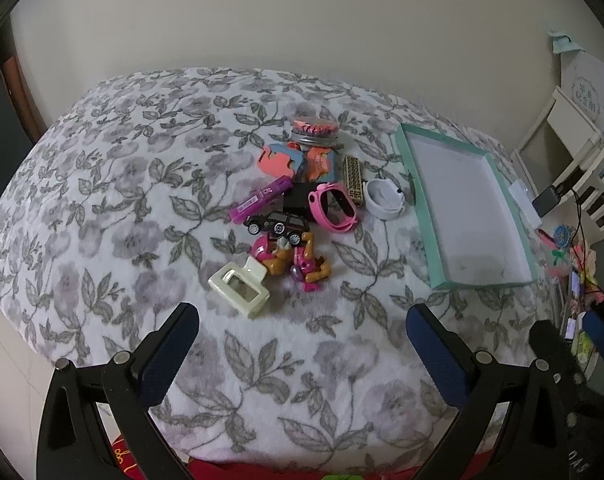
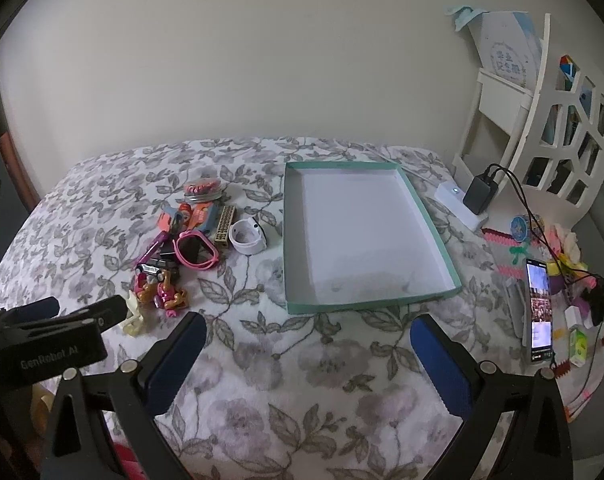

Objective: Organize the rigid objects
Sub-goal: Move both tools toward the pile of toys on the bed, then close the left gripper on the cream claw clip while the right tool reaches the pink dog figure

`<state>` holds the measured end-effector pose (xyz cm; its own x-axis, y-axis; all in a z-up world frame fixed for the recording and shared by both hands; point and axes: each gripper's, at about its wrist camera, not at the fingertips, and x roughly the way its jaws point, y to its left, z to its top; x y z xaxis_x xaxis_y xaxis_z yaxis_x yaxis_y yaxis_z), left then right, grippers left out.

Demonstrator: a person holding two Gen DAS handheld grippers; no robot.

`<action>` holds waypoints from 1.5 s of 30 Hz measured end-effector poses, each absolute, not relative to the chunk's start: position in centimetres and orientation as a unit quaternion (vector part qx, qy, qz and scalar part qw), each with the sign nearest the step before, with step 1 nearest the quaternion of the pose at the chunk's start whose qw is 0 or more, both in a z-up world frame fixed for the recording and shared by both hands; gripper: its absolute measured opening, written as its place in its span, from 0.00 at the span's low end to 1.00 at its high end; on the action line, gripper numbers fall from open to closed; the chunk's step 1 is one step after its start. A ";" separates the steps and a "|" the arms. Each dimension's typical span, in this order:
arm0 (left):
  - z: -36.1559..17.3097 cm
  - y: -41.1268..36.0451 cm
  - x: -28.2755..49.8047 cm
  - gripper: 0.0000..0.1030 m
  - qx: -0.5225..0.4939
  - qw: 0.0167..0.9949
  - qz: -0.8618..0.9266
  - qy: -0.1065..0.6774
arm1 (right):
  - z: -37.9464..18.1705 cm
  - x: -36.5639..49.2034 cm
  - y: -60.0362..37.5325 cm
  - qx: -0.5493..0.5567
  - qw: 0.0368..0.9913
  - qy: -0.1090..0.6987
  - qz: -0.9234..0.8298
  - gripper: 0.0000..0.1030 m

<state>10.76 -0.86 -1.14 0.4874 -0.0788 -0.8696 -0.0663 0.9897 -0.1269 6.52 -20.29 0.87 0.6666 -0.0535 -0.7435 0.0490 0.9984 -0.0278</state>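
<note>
One heap of about a dozen small toys (image 1: 298, 208) is seen left of one bare teal tray (image 2: 434, 216) on the floral bed (image 2: 302, 380). Both grippers, left gripper (image 1: 302, 344) and right gripper (image 2: 308, 352), are held spread wide, gripping nothing, over bare cloth.

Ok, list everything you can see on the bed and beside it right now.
Tray: 1, teal rim, white inside, empty, right of the pile.
Hair clip: 1, cream, nearest edge of the pile.
Toy figures: 2, pink and orange, behind the clip.
Toy car: 1, black.
Pink watch: 1.
White band: 1, beside the tray.
Purple tube: 1.
Tin: 1, far end.
Phone: 1, lit, far right.
Left gripper: open.
Right gripper: open.
</note>
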 end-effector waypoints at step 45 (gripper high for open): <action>-8.5 6.2 19.9 0.99 -0.112 0.788 0.140 0.589 | -5.4 23.6 -13.7 0.073 0.858 0.505 0.055 0.95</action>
